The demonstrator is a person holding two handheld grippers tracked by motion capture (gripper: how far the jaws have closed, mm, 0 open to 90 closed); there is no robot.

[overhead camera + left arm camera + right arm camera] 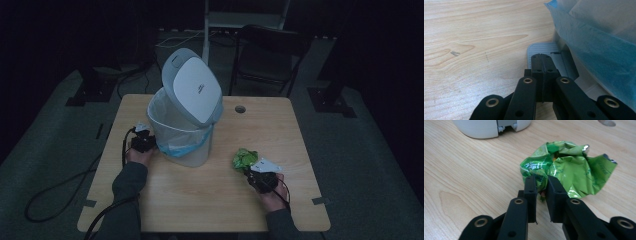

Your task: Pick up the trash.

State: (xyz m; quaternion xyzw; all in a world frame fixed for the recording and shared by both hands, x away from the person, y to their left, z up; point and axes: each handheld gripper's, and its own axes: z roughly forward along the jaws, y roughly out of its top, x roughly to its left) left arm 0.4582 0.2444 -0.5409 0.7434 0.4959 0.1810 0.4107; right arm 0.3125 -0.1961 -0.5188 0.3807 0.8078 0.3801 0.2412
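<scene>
Right gripper view shows right gripper [541, 184] pinching green wrapper [566, 167] edge

A light wooden table [210, 190] with a cable hole carries a grey pedal bin [187, 150]. A crumpled green wrapper [244, 159] lies to the bin's right.

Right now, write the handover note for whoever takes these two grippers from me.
Left gripper: shut, nothing between its jaws, tips pressing on the grey foot pedal at the base of the bin. The bin lid stands raised.
Right gripper: shut on an edge of the crumpled green wrapper, which lies on the table to the right of the bin.
Done: lid open, wrapper gripped.
Left: lift the wrapper, carry it over the blue-lined opening, let go, then probably ease off the pedal so the lid drops.
</scene>
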